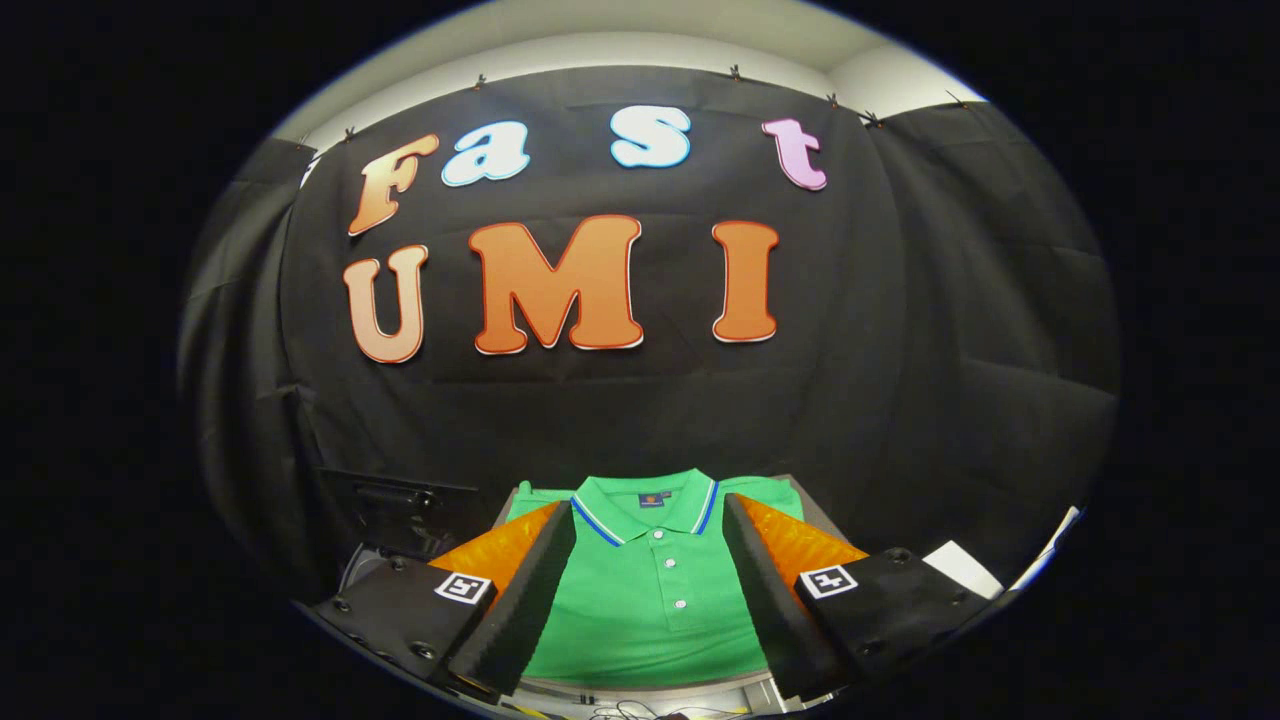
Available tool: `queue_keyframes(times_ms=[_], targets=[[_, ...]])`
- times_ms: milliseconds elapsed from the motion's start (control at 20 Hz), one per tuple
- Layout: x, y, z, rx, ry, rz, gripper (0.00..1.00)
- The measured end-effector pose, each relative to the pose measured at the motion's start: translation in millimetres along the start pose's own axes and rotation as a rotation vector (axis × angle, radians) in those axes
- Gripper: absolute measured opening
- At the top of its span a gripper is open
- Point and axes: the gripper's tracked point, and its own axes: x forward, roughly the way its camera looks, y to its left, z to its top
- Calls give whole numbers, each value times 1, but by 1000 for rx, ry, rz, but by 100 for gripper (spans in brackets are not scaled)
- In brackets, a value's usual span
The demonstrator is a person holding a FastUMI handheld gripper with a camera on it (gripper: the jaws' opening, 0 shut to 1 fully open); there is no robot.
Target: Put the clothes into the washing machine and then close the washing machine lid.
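Booth wall is black cloth, pinned with small clips along its top edge, and it takes up most of what's ahead of you; a pale ceiling strip shows above it.

Next down in size: the bench, only a grey sliver of it visible around the shirt's far right corner.

Green polo shirt lies flat on the bench, front up, collar toward the wall. Collar has blue and white edging, placket carries white buttons (I count three, the top one close under the collar), small dark label inside the neck, unreadable. Both shoulders run behind the fingers.

Dark boxy unit sits to the left of the shirt, against the wall; can't tell from here whether that's the washing machine.

Your gripper hovers over the near part of the shirt, fingers spread wide, one on each side of the collar and placket, shirt front between them. Whether the tips touch the fabric I can't tell. Nothing is held.

White sheet or card lies just right of the right finger.

Some thin cables show below the shirt's near hem.
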Motion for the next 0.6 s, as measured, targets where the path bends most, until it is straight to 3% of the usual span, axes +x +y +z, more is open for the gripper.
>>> queue_keyframes(times_ms=[400, 600], targets=[[70, -22, -51, 82, 198, 9, 97], [94, -31, -73, 53, 285, 2, 97]])
